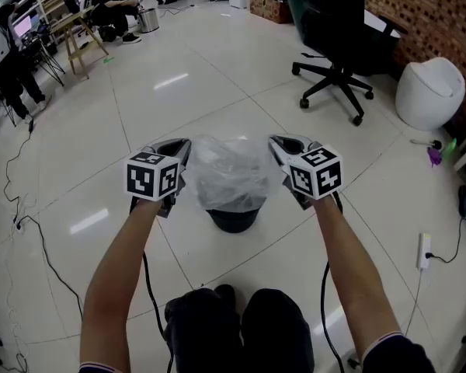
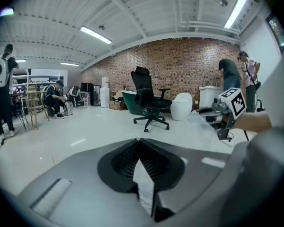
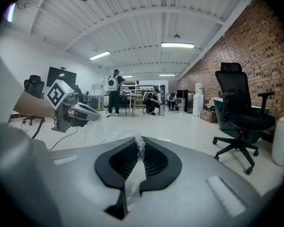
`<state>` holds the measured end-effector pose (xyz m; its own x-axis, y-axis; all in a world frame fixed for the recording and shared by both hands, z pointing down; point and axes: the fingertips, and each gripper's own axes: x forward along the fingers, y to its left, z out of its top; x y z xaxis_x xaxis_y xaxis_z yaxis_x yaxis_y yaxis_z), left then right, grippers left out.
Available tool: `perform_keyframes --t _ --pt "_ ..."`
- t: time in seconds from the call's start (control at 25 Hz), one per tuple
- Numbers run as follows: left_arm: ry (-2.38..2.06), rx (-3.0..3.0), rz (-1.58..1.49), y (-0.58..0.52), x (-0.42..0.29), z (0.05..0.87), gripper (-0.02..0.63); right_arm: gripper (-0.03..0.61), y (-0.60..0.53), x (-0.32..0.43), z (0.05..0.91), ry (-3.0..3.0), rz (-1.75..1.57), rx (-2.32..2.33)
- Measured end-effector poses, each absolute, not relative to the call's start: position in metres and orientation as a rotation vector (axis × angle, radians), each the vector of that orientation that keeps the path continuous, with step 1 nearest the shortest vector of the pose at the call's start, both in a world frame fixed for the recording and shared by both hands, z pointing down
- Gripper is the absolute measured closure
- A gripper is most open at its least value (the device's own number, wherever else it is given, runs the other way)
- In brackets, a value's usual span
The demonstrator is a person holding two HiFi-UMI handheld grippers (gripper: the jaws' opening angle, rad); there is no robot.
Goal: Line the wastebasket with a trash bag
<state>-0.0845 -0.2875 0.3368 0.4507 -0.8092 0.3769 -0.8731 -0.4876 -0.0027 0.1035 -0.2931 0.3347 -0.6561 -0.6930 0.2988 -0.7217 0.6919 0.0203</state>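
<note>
Two bare forearms reach forward side by side, one to either side of the wastebasket [image 1: 233,219], each hand tilted slightly down. The left gripper [image 1: 182,151] and right gripper [image 1: 277,148] are each clamped tight on an edge of the clear trash bag [image 1: 229,171]. The bag is spread between them directly above the wastebasket and hangs to its rim.

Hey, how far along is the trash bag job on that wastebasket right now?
Done: the trash bag is opened out and hangs over the wastebasket. In hand: left tongs and right tongs are each shut on the bag's film, holding its sides apart above the basket. Left: lower the bag inside and fold its edge over the rim, which shows bare below the bag.
</note>
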Motion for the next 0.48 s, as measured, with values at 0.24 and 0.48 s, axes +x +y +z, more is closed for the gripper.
perform_keyframes --t 0.24,0.48 --pt "-1.452 2.47 0.523 -0.303 -0.094 0.372 0.603 0.577 -0.307 0.112 0.37 -2.572 0.204 1.15" --pt "-1.426 2.436 0.544 -0.318 -0.103 0.407 0.603 0.577 -0.319 0.117 0.405 -2.527 0.261 1.175"
